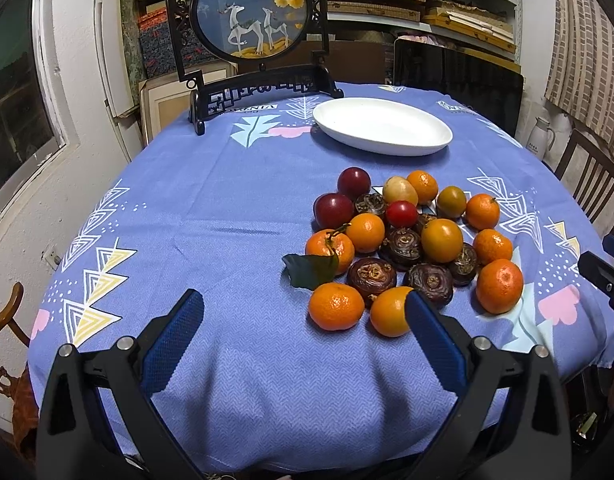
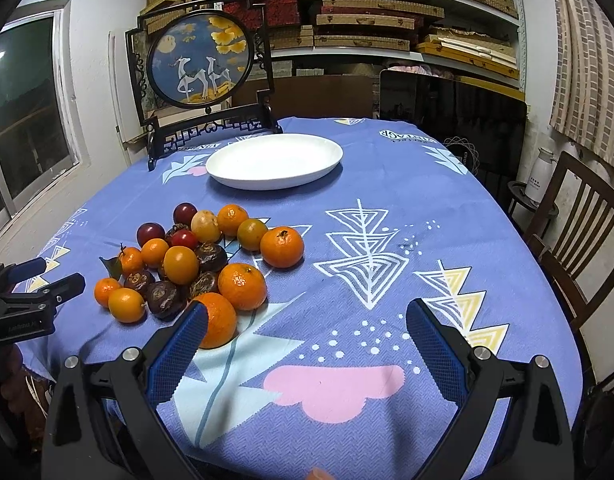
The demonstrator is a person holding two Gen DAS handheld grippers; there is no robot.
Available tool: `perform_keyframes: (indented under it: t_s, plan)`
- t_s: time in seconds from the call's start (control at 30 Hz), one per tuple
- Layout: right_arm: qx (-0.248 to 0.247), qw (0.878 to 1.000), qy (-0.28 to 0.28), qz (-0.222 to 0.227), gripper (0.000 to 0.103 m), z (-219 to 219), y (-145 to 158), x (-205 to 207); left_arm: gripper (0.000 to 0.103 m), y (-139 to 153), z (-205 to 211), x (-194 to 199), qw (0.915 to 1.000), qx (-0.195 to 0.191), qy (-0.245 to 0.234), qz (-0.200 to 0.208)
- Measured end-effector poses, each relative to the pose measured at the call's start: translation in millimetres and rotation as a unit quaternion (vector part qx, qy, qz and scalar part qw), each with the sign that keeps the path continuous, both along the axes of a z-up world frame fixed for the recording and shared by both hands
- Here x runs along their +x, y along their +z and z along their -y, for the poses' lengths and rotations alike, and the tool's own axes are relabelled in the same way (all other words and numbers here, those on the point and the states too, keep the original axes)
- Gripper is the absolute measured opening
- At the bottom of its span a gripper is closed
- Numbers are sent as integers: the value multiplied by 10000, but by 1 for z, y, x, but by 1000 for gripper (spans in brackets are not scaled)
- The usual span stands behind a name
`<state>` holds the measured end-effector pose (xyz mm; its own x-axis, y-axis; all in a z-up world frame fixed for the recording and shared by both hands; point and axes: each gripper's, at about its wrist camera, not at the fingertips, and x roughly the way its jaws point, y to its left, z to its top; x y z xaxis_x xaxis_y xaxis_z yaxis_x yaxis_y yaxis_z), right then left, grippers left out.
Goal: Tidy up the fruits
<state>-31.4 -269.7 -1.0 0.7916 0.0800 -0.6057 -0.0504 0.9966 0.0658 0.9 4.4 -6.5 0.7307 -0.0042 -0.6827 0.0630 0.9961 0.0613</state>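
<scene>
Left wrist view: we see our left hand-held gripper (image 1: 305, 312) spread wide and grasping nothing, hovering above the near edge of the desk (image 1: 227, 208), which is covered by a blue patterned cloth. The tip of its right finger overlaps the nearest orange fruit in the picture; we cannot tell whether it touches it. The pile of fruits (image 1: 407, 244) lies loose on the cloth, just ahead and to the right of this gripper: orange mandarins, dark red plums, a small red tomato, a pale yellow fruit and several dark brown ridged ones, with a green leaf (image 1: 311, 270) at the pile's left edge. Beyond the pile, apart from it, stands a white oval plate (image 1: 383, 125) with nothing on it. Behind the plate is a round deer picture in a dark carved stand (image 1: 251, 12).

From the right wrist view, our right hand-held gripper (image 2: 307, 320) is likewise released and holds nothing. The pile sits to its left, one mandarin (image 2: 217, 320) partly hidden behind its left finger. A wooden chair (image 2: 579, 232) stands at the desk's right side.
</scene>
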Motion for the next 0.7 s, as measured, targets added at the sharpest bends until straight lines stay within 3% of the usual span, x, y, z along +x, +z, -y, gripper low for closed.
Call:
perform_keyframes:
  t_s: [0.7]
  plan:
    - [-39, 9999, 122, -48, 99, -5, 3, 2, 98, 1, -2, 1, 10000, 16, 12, -29]
